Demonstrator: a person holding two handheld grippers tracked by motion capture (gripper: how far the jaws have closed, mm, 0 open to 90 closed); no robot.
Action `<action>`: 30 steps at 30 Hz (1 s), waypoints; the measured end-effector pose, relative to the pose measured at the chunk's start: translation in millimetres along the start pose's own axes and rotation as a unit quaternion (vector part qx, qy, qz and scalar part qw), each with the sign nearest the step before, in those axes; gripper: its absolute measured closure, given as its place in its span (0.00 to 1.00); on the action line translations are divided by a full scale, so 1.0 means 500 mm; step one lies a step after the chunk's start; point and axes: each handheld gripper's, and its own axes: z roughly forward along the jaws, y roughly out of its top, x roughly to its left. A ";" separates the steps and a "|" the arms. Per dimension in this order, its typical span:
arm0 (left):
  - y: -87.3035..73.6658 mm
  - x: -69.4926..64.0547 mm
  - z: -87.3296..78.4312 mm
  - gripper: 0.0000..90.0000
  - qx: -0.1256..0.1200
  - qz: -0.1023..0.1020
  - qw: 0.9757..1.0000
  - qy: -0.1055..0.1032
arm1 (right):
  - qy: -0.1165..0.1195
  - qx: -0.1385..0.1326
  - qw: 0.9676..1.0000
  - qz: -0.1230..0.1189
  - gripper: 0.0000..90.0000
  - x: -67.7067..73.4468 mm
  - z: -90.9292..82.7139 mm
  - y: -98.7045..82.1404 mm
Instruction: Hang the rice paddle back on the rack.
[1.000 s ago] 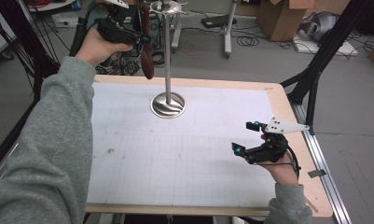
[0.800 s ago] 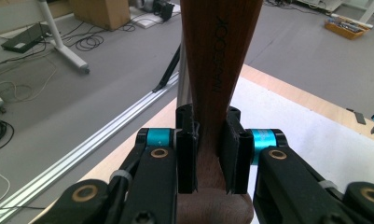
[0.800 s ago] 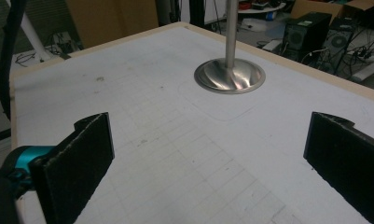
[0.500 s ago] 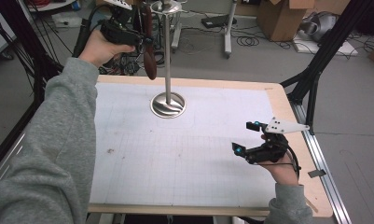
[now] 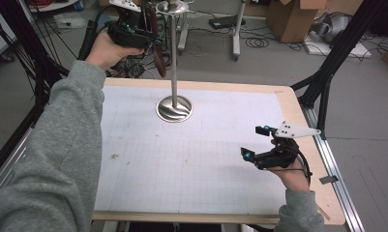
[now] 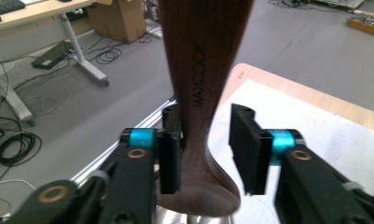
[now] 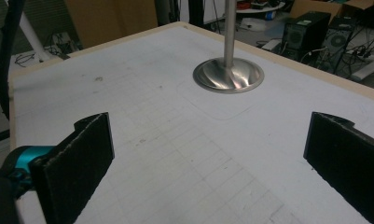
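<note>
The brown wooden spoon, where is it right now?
In the high view the wooden spoon hangs up beside the metal stand's pole, at the table's far left, between the open jaws of the left claw.

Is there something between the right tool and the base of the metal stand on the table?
Nothing visible. The right tool hovers open over the white mat, and only bare mat lies between it and the stand's round base. The left tool is up by the wooden utensil.

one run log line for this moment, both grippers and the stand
left gripper: raised beside stand top, jaws around wooden utensil, gap at one pad | right gripper: open, empty, low over table | metal stand: upright
</note>
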 end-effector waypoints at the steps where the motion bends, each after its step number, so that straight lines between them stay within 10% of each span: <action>1: -0.001 -0.001 0.001 0.67 -0.002 0.000 1.000 0.001 | -0.001 0.001 1.000 -0.002 0.00 0.000 0.000 0.000; 20: -0.050 -0.020 -0.042 0.20 -0.041 0.025 0.998 -0.031 | -0.007 -0.004 1.000 0.000 0.00 0.005 -0.006 0.001; 30: -0.082 -0.045 -0.074 0.17 -0.052 0.050 0.997 -0.012 | -0.015 -0.013 1.000 -0.005 0.00 0.006 -0.008 0.002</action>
